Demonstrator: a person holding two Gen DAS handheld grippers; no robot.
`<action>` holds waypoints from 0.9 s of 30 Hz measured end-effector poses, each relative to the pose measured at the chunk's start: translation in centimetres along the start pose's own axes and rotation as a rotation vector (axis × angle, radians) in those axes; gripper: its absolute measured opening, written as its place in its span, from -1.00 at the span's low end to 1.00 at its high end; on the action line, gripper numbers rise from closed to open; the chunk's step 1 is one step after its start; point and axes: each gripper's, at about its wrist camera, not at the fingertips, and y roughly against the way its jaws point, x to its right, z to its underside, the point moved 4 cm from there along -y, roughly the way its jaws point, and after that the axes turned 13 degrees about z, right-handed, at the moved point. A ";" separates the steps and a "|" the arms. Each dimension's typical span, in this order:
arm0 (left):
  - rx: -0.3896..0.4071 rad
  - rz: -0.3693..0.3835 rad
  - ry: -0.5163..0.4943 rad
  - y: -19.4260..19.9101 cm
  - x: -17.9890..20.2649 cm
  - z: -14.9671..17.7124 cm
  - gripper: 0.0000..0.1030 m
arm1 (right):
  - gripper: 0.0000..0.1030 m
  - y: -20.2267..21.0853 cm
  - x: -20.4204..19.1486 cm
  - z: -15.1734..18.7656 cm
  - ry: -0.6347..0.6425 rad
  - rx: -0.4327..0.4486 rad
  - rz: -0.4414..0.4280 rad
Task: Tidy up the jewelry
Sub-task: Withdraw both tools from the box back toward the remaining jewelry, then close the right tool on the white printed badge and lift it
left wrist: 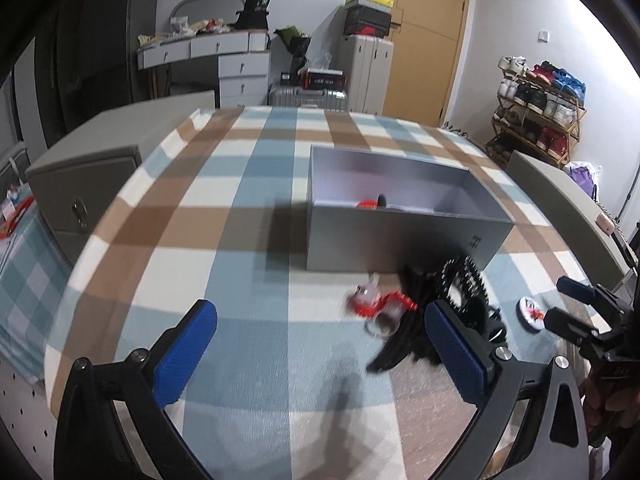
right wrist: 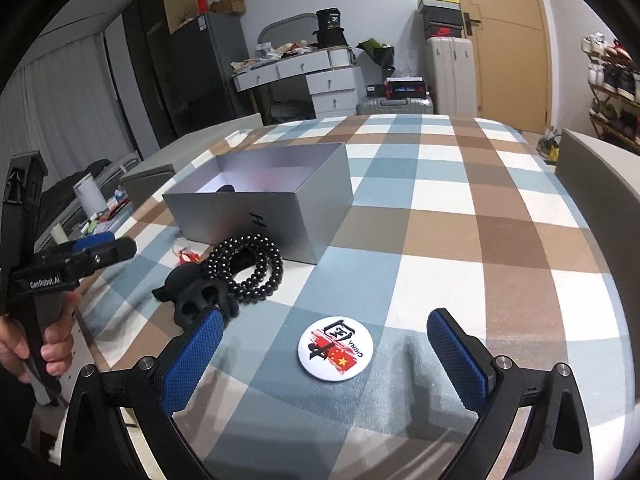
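An open silver box [left wrist: 400, 236] [right wrist: 260, 216] stands on the checked tablecloth, with a red item [left wrist: 367, 204] and a dark item inside. In front of it lie a black bead bracelet [right wrist: 244, 268] [left wrist: 464, 284], a black clip-like piece [right wrist: 196, 296] and a red and clear trinket [left wrist: 378, 304] [right wrist: 188, 255]. A round white badge [right wrist: 336, 351] [left wrist: 531, 309] lies nearer. My left gripper [left wrist: 320, 352] is open and empty, left of the trinket. My right gripper [right wrist: 325, 356] is open and empty, with the badge between its fingers.
The table [right wrist: 480, 240] has a grey chair back at each side [left wrist: 80, 184] [right wrist: 600, 184]. Behind stand a white desk [left wrist: 224, 60], suitcases [right wrist: 452, 76], a door and a shoe rack [left wrist: 540, 116].
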 end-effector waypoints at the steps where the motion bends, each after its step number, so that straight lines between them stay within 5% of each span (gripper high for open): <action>1: -0.007 0.000 0.004 -0.1 0.0 0.2 0.97 | 0.99 -0.1 -0.1 0.0 0.003 -0.002 0.001; 7: -0.034 0.006 0.013 -0.5 0.1 1.0 0.97 | 0.80 -0.6 -0.6 0.4 0.037 -0.027 0.029; 18: -0.056 0.010 0.021 -0.5 -0.2 1.3 0.97 | -0.18 -1.0 -0.5 1.3 0.083 -0.037 0.122; 27: -0.058 -0.002 0.036 -0.1 -0.9 1.3 0.97 | -0.19 -0.8 -0.7 1.5 0.089 -0.015 0.126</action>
